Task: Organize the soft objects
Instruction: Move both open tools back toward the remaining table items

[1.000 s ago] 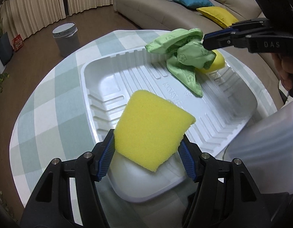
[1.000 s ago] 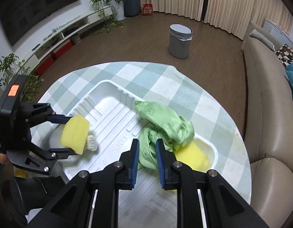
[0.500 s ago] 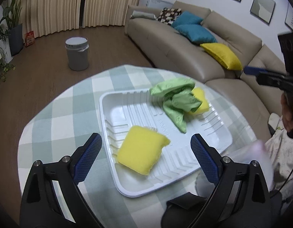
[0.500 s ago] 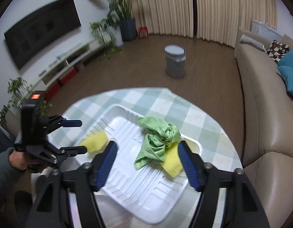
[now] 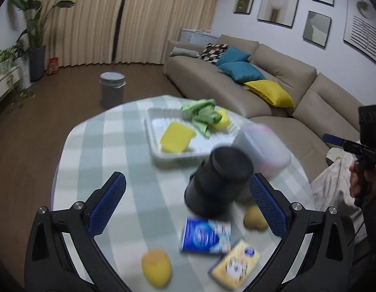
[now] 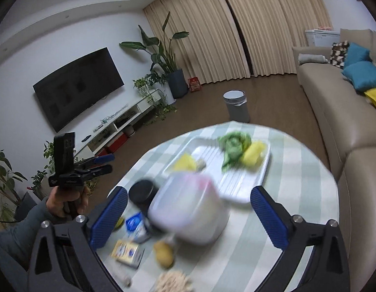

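Left gripper (image 5: 185,204) and right gripper (image 6: 189,215) jaws just opened, now fully spread, nothing gripped. Two yellow sponges (image 5: 177,137) and green cloth (image 5: 202,115) lie in white tray (image 5: 152,146) on checked table (image 5: 129,146), well apart from both grippers.

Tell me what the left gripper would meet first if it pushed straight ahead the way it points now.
Most likely the black jar, which sits just ahead between the open left gripper fingers. The white tray lies farther behind it. Blur makes depth uncertain.
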A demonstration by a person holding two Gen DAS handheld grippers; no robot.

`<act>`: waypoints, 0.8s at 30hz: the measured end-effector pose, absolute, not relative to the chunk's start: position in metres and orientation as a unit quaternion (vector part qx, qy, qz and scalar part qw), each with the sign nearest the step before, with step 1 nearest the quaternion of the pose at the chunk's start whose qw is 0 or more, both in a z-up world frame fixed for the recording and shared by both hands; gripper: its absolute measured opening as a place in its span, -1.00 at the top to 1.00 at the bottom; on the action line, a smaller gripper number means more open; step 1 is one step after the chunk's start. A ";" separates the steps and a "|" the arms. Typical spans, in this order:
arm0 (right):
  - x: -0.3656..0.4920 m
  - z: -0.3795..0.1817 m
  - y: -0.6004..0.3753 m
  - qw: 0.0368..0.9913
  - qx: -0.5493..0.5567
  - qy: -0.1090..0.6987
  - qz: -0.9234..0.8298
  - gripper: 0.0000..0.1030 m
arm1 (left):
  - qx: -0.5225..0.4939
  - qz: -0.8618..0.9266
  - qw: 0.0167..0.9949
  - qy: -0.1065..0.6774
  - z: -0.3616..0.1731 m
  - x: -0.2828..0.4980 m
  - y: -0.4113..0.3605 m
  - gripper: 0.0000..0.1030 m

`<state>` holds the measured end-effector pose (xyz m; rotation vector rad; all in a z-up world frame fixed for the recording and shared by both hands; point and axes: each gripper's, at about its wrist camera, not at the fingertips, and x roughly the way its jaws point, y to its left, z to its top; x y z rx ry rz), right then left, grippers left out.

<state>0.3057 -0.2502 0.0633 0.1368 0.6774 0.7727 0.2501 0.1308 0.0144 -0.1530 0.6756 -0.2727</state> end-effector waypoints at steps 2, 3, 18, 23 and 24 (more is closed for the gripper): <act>0.277 0.050 -0.247 0.876 0.056 0.323 0.354 -1.00 | -0.082 -0.118 0.930 0.340 0.001 0.225 0.134 -1.00; 0.261 0.042 -0.244 0.880 0.048 0.323 0.345 -1.00 | -0.083 -0.108 0.929 0.344 -0.006 0.215 0.135 -1.00; 0.183 -0.053 -0.202 0.890 -0.001 0.377 0.257 -1.00 | -0.057 -0.019 0.888 0.457 -0.083 0.217 0.129 -1.00; 0.190 -0.065 -0.203 0.894 -0.018 0.390 0.222 -1.00 | -0.060 -0.009 0.875 0.481 -0.095 0.226 0.133 -1.00; 0.193 -0.066 -0.205 0.892 -0.013 0.394 0.222 -1.00 | -0.063 -0.010 0.873 0.484 -0.097 0.228 0.134 -1.00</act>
